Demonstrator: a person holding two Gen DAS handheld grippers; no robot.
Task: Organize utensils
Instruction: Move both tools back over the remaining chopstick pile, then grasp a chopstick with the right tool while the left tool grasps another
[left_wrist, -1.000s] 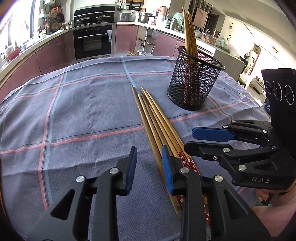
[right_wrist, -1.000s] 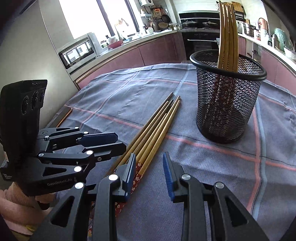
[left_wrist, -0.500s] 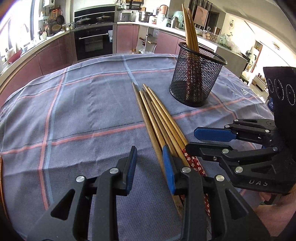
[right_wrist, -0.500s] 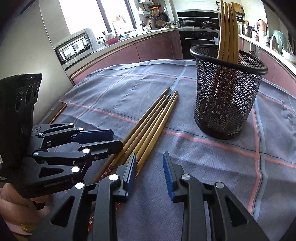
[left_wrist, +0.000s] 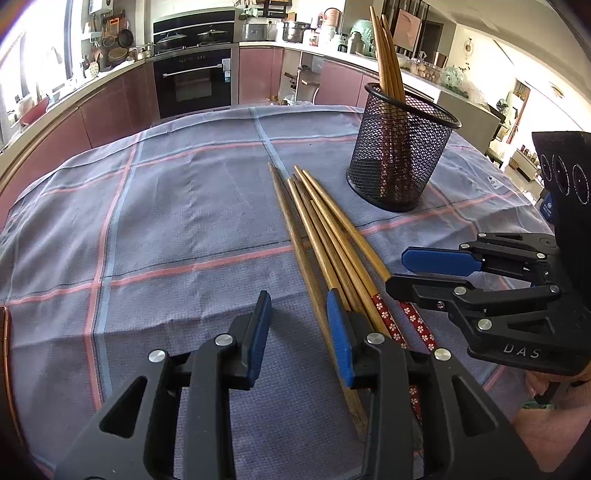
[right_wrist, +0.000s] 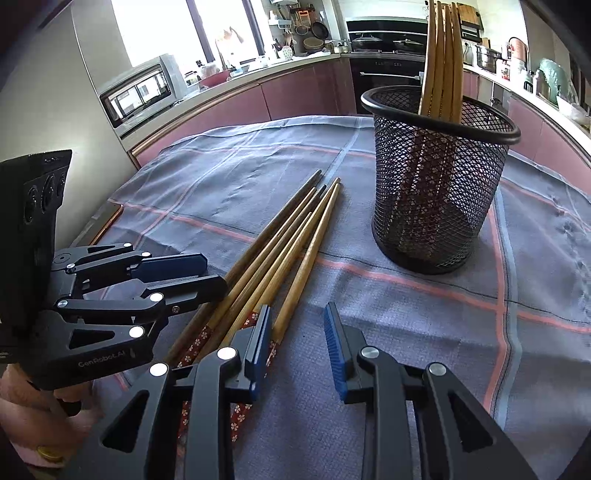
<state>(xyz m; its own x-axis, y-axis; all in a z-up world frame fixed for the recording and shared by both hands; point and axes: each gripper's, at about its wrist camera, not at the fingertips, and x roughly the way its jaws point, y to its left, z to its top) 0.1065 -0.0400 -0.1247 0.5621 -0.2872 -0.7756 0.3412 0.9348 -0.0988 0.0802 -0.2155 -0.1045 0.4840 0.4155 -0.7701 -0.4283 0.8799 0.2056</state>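
Left wrist view: the left gripper (left_wrist: 299, 332) hangs low over a grey-blue checked tablecloth with pink stripes (left_wrist: 166, 221), its jaws opening and nothing between the blue pads; the right-hand pad sits just beside a loose bundle of wooden chopsticks with red flowered handles (left_wrist: 325, 240), contact not determinable. The bundle lies flat on the cloth, tips pointing away towards the kitchen units. A black wire-mesh cylindrical holder (left_wrist: 400, 155) stands upright beyond and to the right of the bundle, apart from it, with several more wooden chopsticks (left_wrist: 388, 62) standing inside, tips up. The right gripper (left_wrist: 413, 273) hovers at the right over the patterned handle ends.

Right wrist view: the right gripper's jaws are parted and empty above bare cloth, the left-hand pad just beside the nearest chopstick
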